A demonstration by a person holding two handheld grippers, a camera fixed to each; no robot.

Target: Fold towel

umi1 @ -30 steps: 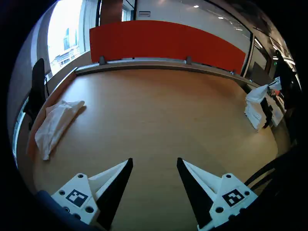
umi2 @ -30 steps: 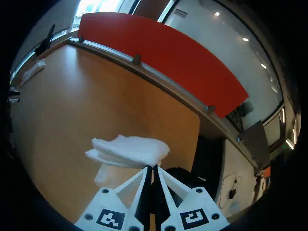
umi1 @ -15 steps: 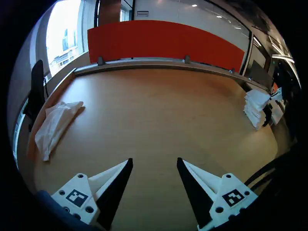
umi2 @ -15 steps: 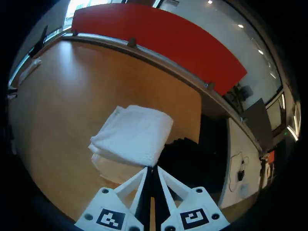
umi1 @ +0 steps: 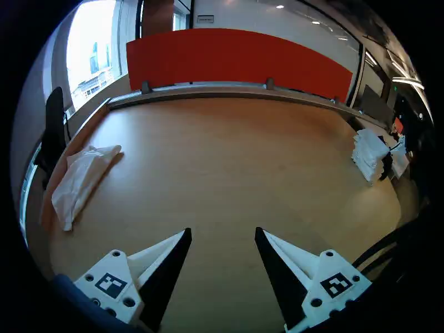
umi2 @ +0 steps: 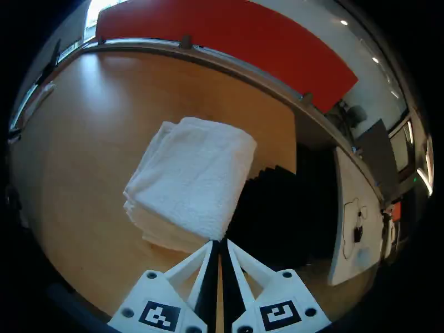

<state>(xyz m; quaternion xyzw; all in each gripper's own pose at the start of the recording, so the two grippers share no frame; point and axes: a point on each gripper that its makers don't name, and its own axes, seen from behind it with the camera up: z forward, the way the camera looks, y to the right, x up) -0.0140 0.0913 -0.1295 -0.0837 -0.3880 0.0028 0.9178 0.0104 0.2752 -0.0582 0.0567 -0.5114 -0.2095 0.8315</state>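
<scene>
— where is the towel?
— a white folded towel (umi2: 191, 177) lies flat on top of a stack (umi2: 145, 223) of other folded ones, out in front of the right end of the red divider (umi2: 250, 44) and well apart from it. it looks like a finished piece being set squarely on the pile.
— is anything holding it?
— the right claw (umi2: 220, 250) is closed, its two fingers pressed together on the towel's near corner, likely to steer it down without undoing the folds.
— and the other one?
— the left claw (umi1: 222, 230) hangs with fingers spread and nothing between them, facing the divider's middle over bare wooden table (umi1: 222, 155). it seems ready for the next piece: a loose towel (umi1: 83, 177), crumpled and unfolded, waits off the divider's left end.
</scene>
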